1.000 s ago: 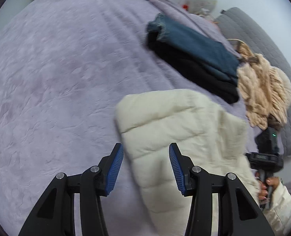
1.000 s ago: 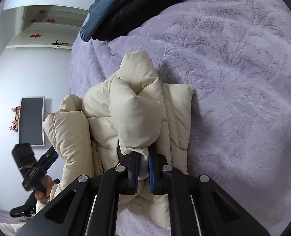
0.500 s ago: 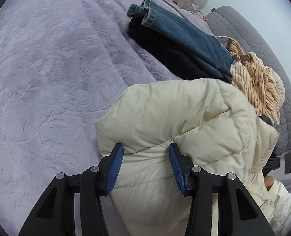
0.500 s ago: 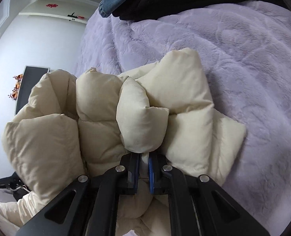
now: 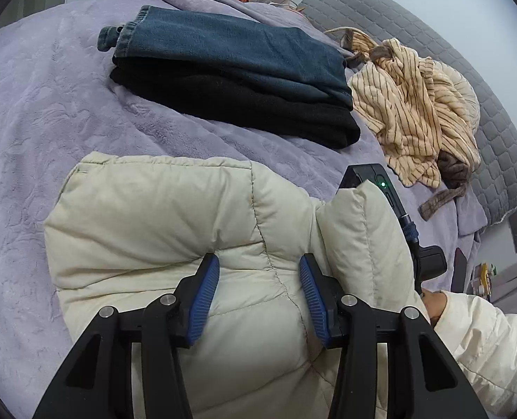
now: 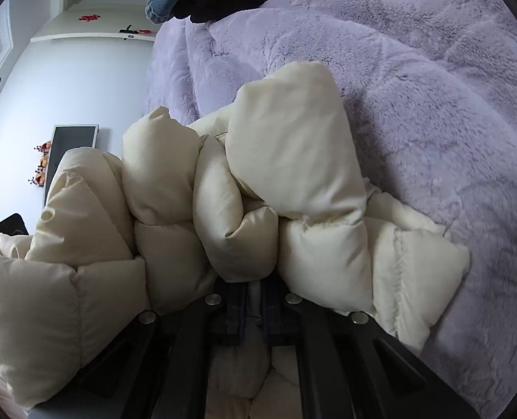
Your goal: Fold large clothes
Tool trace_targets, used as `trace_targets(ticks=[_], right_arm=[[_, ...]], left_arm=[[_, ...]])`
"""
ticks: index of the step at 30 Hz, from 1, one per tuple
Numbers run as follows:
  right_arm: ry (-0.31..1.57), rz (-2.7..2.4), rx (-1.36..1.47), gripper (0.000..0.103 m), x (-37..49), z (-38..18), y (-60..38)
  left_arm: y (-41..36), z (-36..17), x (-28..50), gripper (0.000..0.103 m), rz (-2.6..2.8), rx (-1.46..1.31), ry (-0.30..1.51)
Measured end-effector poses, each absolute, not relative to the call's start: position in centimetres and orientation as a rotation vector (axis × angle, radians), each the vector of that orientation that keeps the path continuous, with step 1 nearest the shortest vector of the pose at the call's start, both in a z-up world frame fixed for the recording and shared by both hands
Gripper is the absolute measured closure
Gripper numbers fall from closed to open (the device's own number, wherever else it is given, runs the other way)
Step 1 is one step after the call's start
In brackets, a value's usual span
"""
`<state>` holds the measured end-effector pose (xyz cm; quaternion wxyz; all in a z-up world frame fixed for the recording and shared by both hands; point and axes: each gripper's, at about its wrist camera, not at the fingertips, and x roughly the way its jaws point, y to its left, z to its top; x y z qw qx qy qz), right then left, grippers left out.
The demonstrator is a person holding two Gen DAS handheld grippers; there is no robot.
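Note:
A cream puffer jacket (image 5: 153,209) lies bunched on the purple bed cover (image 5: 31,111). My left gripper (image 5: 258,279) is open and set down over the jacket's top layer, with a quilted bulge rising between its blue pads (image 5: 206,289). In the right wrist view the jacket (image 6: 293,160) is stacked in puffy folds. My right gripper (image 6: 253,300) has its jaws closing, nearly together, on a thin fold at the jacket's near edge. That tool's black housing (image 5: 373,178) pokes out behind the jacket in the left wrist view.
Folded blue jeans (image 5: 241,45) lie on a folded black garment (image 5: 241,104) farther up the bed. A crumpled striped beige garment (image 5: 415,111) lies by the grey padded headboard (image 5: 496,132). A hand in a cream sleeve (image 5: 485,342) is at the lower right.
The left gripper has travelled from the jacket's edge to over its middle, at the same width. The right gripper has brought its pinched fold lower, and the jacket is more bunched.

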<state>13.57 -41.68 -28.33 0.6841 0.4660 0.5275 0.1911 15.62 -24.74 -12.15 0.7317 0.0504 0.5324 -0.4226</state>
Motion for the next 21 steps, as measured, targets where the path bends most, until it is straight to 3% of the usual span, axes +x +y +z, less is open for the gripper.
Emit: trace_targets(ticks=[8,11,13,21], right_arm=[[1.165,0.372,1.123,0.093,12.6,-26.7,-45.0],[1.110,0.285,1.112,0.079,10.8,-24.1,-47.4],[1.072,0.248,1.091,0.061,9.2,-21.9,-48.2],[1.035,0.276,1.092,0.061,5.5,-17.0,-46.5]], left_arm=[[-25.7,-13.1,15.4,0.054,-0.901,0.160,1.167],[-25.9,-13.2,15.3,0.054,-0.894,0.173,1.167],[-25.9,-13.3,15.3,0.054,-0.889,0.174,1.168],[-26.3,-13.5,15.3,0.054,-0.878,0.201,1.169]])
